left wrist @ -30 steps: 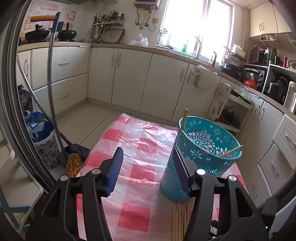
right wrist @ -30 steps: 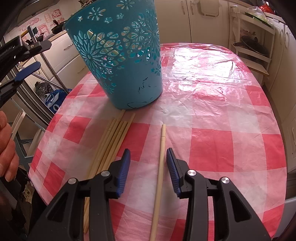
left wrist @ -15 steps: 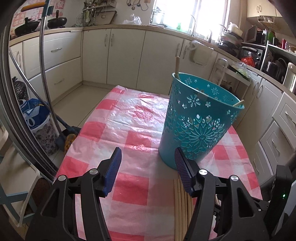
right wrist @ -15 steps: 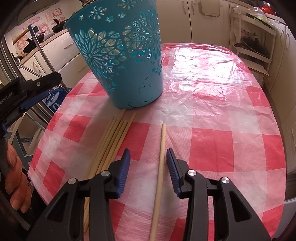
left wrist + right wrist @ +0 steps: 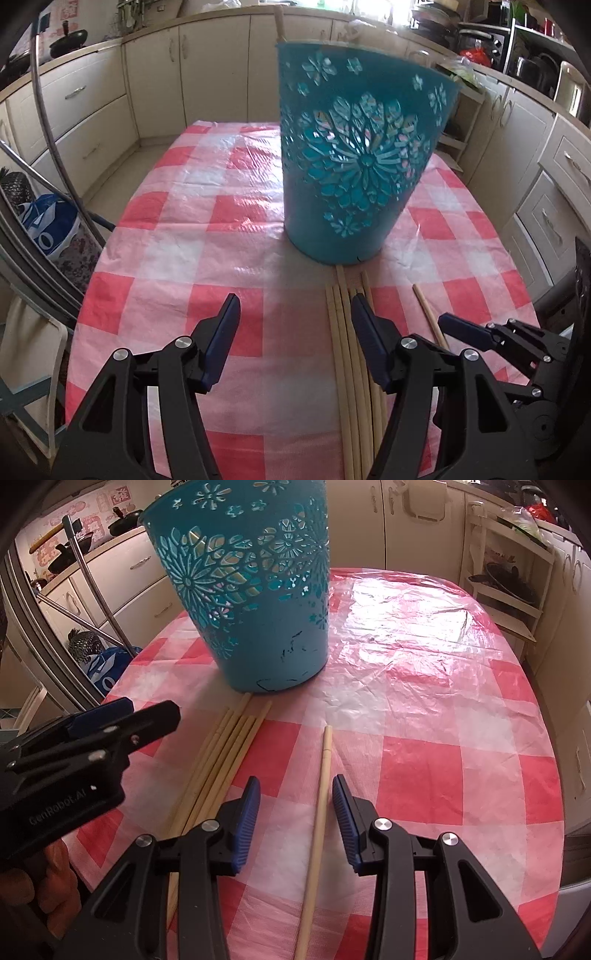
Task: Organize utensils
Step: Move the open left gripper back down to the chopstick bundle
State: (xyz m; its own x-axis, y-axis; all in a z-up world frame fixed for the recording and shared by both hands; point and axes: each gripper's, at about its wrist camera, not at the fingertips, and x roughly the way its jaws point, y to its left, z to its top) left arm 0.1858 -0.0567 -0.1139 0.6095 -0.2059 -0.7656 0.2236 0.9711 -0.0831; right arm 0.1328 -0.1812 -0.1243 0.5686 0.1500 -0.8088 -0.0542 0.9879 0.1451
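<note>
A bundle of wooden chopsticks (image 5: 218, 760) lies on the counter (image 5: 424, 701), covered in red-and-white check plastic, long axes running from the near edge toward the teal cutout bucket (image 5: 251, 590), tips at its base. A single chopstick (image 5: 319, 794) lies just beside them, roughly parallel, between the parted, untouching pads of the right tongs (image 5: 296, 812). The left tongs (image 5: 291, 328) are opening and empty, one pad over the bundle; cream kitchen cabinets (image 5: 155, 77) ring the room.

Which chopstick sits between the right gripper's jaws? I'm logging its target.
The lone chopstick, lying apart to the right of the bundle; the right gripper straddles it without touching.
</note>
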